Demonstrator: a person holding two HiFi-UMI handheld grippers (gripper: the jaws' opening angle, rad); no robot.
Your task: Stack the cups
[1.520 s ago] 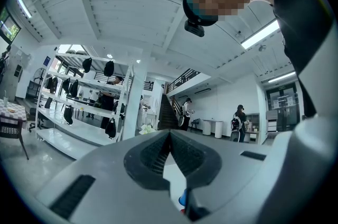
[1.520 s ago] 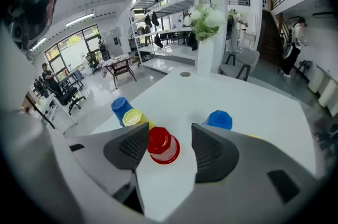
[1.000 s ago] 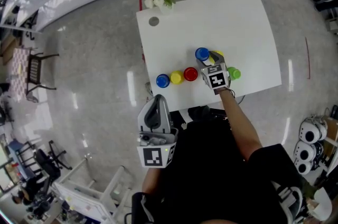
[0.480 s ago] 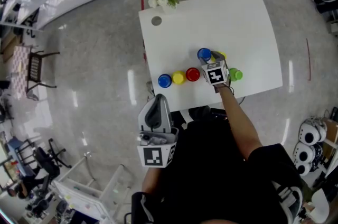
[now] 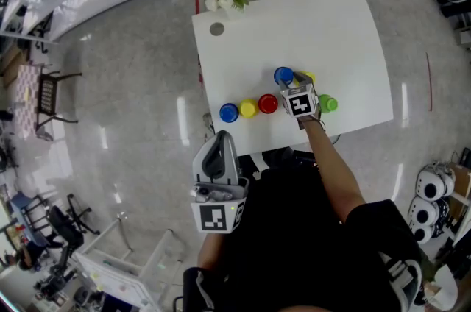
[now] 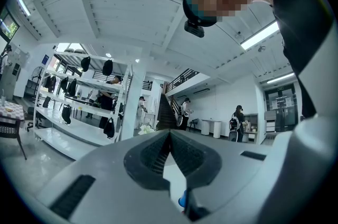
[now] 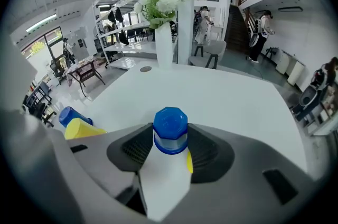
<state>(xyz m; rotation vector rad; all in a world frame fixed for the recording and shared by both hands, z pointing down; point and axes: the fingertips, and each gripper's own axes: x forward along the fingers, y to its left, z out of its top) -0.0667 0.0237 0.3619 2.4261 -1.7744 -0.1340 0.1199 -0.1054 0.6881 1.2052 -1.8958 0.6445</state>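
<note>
- Head view: the blue cup [image 5: 283, 75] is standing on the white desk [image 5: 346, 31], just behind a row of cups [image 5: 248, 108].
- Left gripper view: the left tool [image 6: 170, 136] is holding its jaws together, empty.
- Right gripper view: the right tool [image 7: 170, 143], whose jaws have just been closing, is pressing both pads on the blue cup.

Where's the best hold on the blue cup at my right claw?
Take the blue cup by its side walls, coming down from the near side: it stands upside down, tapering upward. The right claw has just been closing around it.
</note>
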